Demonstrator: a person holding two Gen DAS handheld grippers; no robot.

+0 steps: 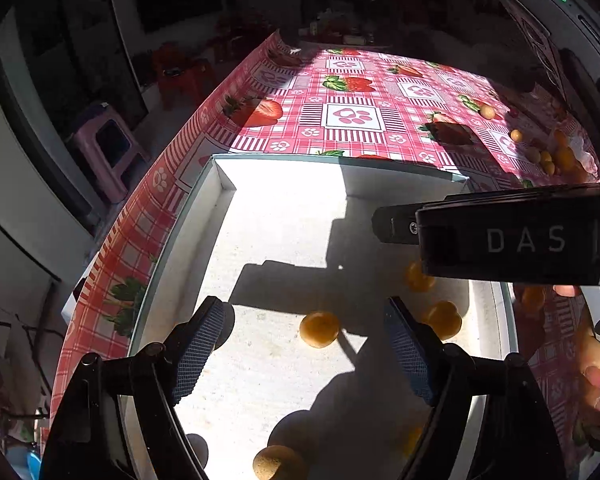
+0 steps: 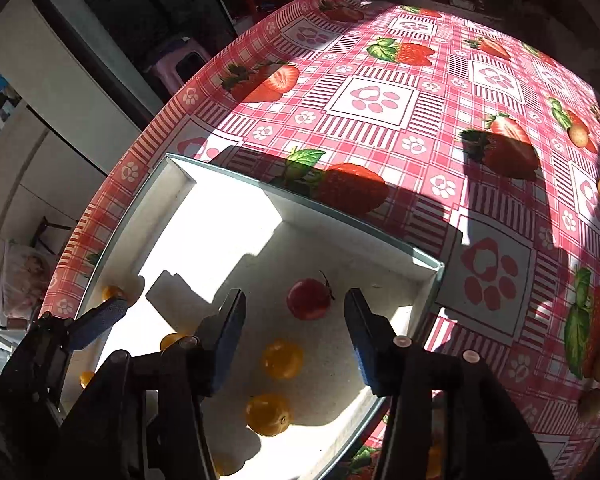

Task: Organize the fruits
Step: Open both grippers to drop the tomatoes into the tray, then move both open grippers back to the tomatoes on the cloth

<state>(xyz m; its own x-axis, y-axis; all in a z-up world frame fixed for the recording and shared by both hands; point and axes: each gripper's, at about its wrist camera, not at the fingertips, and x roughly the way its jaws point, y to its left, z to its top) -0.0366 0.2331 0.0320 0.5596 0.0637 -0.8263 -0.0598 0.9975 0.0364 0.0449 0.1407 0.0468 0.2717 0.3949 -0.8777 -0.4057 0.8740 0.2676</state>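
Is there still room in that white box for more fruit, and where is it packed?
The white box is bare in its sunlit far half, toward the far wall. The near half is crowded: a red fruit, two yellow fruits and both open grippers, left, right.

Left wrist view: looks steeply down, close above the white tray [image 1: 220, 184], facing the tablecloth's [image 1: 352, 116] far edge
Right wrist view: same steep, close angle, over the tray's right corner [image 2: 436, 268]
Shared: tray floor, cloth beyond, left gripper [image 2: 100, 316]
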